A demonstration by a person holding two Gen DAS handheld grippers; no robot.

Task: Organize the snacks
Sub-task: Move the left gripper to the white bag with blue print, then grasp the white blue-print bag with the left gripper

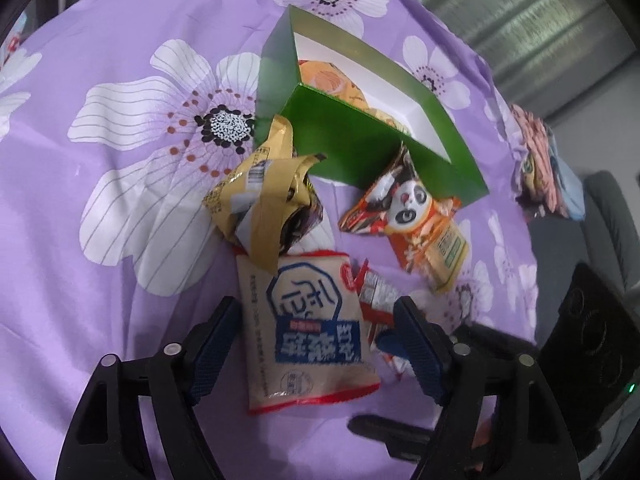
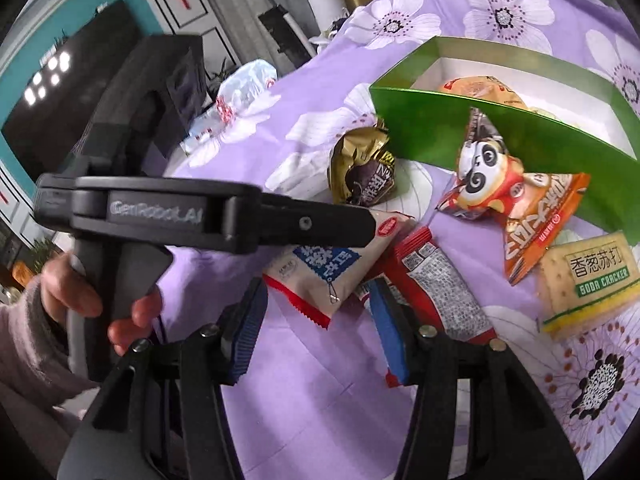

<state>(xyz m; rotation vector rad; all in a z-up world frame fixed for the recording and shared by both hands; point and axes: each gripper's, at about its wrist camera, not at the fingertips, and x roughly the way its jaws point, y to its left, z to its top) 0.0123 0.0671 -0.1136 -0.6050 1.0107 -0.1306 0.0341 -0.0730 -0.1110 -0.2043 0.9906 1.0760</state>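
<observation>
A beige packet with blue lettering [image 1: 312, 332] lies flat between the fingers of my left gripper [image 1: 316, 336], which is open with a gap on each side. My right gripper [image 2: 316, 328] is open too, straddling that beige packet's [image 2: 316, 280] red serrated corner, its right finger over a red packet [image 2: 432, 280]. Further off lie a gold wrapper [image 1: 260, 200], a panda packet [image 1: 408, 208] and a soda cracker pack [image 2: 588, 288]. The green box [image 1: 360, 148] holds an orange packet [image 1: 328, 76].
Everything rests on a purple flowered cloth [image 1: 120, 220]. The cloth's edge drops off at the right, by a patterned bundle [image 1: 540, 160]. A person's hand [image 2: 80, 292] holds the left gripper's handle. A plastic bag [image 2: 244, 84] sits at the far edge.
</observation>
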